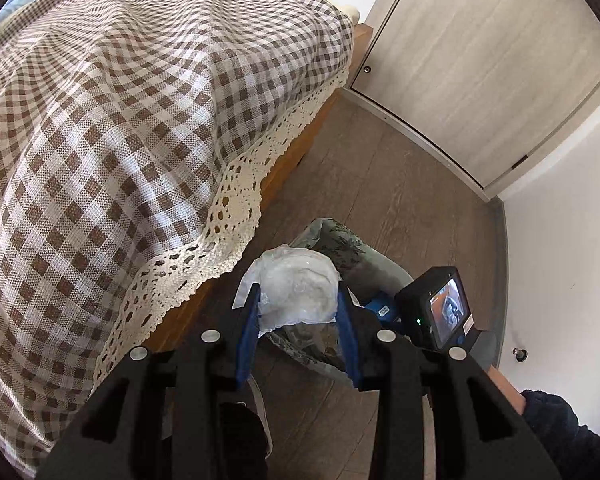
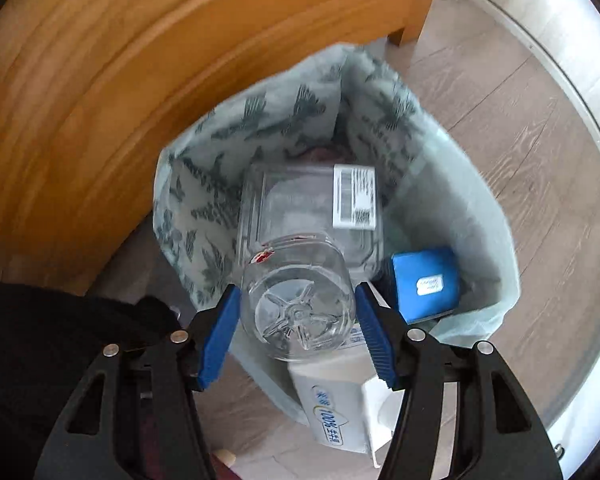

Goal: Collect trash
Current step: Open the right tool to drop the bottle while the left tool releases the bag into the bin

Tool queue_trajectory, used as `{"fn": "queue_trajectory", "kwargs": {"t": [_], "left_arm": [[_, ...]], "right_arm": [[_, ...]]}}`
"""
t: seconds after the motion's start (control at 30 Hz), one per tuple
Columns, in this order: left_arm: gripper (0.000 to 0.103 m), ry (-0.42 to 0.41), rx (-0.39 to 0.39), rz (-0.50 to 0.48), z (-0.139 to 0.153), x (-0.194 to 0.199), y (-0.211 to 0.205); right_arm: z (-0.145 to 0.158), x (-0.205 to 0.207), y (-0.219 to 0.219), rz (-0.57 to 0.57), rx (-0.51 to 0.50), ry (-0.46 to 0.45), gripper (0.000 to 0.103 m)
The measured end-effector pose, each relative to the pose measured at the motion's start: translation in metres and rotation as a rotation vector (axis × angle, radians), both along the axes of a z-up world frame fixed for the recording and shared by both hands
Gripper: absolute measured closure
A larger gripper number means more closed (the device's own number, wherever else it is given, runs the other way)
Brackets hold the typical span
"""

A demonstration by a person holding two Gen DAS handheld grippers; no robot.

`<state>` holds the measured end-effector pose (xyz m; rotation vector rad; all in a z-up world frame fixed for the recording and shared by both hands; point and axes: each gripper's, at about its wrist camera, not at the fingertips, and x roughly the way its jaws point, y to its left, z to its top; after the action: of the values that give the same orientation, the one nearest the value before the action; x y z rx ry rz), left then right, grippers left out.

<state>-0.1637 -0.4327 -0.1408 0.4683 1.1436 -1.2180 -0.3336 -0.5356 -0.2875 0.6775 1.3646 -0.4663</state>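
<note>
R gripper (image 2: 296, 312) points down over the mouth of the trash bag (image 2: 204, 184), its two blue pads clamped on one clear plastic bottle (image 2: 300, 304) w/ the ribbed base facing the cam; bottle sits squarely btwn the pads, touching both, neck end angled away toward the bag interior. L gripper (image 1: 298, 312) is pinched on one crumpled clear plastic wrapper (image 1: 296, 292), bunched btwn its pads and bulging out past the tips; wrapper hangs just above/beside the bag's rim in the left wrist view, w/ the R gripper's camera unit (image 1: 440, 306) near it on the right. Bag is pale green w/ dark leaf print, open wide, standing on the wood-look floor (image 2: 520, 152) just beside the wooden bed frame (image 2: 100, 80). Count inside the bag: one clear lidded container (image 2: 292, 208) w/ one white barcode label (image 2: 356, 196), one blue box (image 2: 424, 284) w/ a small white sticker, one white carton (image 2: 340, 404) w/ blue print lying partly under the bottle near the bag's near edge. So five trash items in sight: two held, three in the bag. Bed carries a brown-white checked cover (image 1: 120, 120) w/ cream lace trim. A dark sleeve (image 2: 40, 340) shows at the left of the right wrist view.
</note>
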Motion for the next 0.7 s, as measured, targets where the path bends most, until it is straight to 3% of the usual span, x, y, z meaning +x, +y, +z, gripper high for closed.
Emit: {"fn": "queue_trajectory", "kwargs": {"t": [0.2,0.27,0.37,0.43,0.63,0.7], "left_arm": [[0.069,-0.006,0.020,-0.005,-0.004,-0.003,-0.001],[0.069,-0.027,0.032,-0.028,-0.008,-0.009,-0.010],[0.069,-0.056,0.058,-0.058,-0.016,-0.017,-0.020],[0.069,-0.066,0.089,-0.066,-0.023,-0.020,-0.031],[0.067,0.040,0.199,-0.137,-0.063,-0.040,-0.081],[0.067,0.041,0.220,-0.142,-0.081,-0.047,-0.100]], "right_arm": [[0.009,-0.009,-0.004,-0.038,-0.061,-0.030,0.044],[0.019,-0.012,-0.012,-0.075,-0.066,-0.067,0.033],[0.032,-0.020,-0.028,-0.146,-0.044,-0.121,0.030],[0.038,-0.026,-0.039,-0.209,-0.086,-0.116,0.030],[0.068,-0.061,-0.068,-0.381,-0.164,-0.159,0.030],[0.078,-0.074,-0.076,-0.417,-0.180,-0.171,0.030]]}}
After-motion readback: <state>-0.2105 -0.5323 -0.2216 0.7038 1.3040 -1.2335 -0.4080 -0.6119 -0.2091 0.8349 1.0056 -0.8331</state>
